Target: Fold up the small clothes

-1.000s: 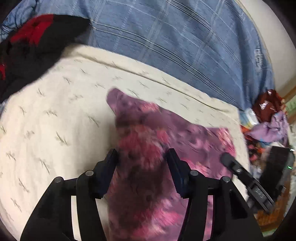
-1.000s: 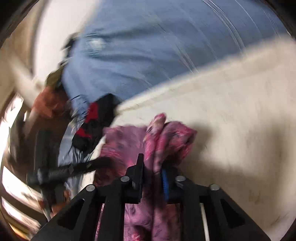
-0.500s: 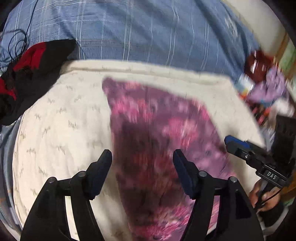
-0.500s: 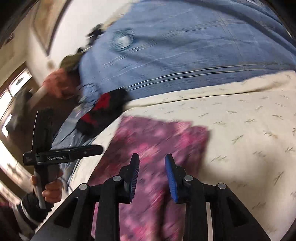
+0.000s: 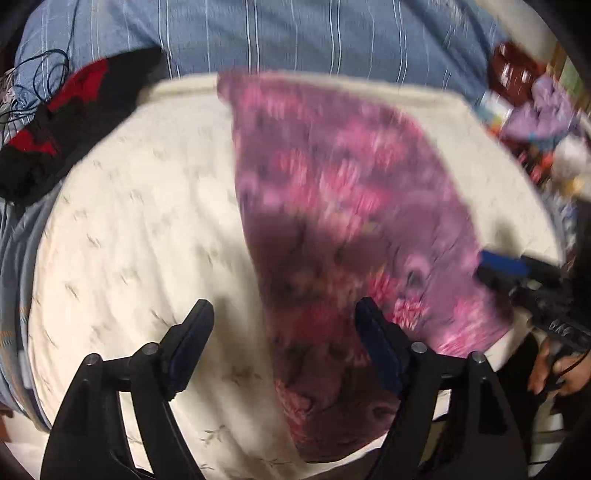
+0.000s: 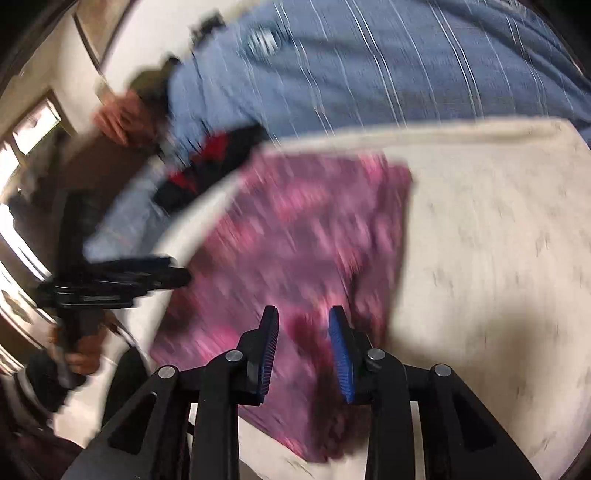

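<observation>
A purple and pink flowered garment [image 5: 351,221] lies spread flat on a cream patterned cloth [image 5: 140,229]. It also shows in the right wrist view [image 6: 295,240]. My left gripper [image 5: 284,325] is open and empty above the garment's near left edge. My right gripper [image 6: 303,328] is open and empty above the garment's near part. The right gripper also shows at the right edge of the left wrist view [image 5: 524,277], and the left gripper at the left of the right wrist view [image 6: 122,277]. Both views are blurred by motion.
A blue striped bedspread [image 5: 295,33] lies behind the cream cloth. A black and red garment [image 5: 66,122] lies at the far left. A heap of mixed clothes and items [image 5: 535,110] sits at the far right.
Both grippers have opened and let go of the flowered garment. It went from bunched up to lying spread flat on the cream cloth. Both grippers have drawn back.
</observation>
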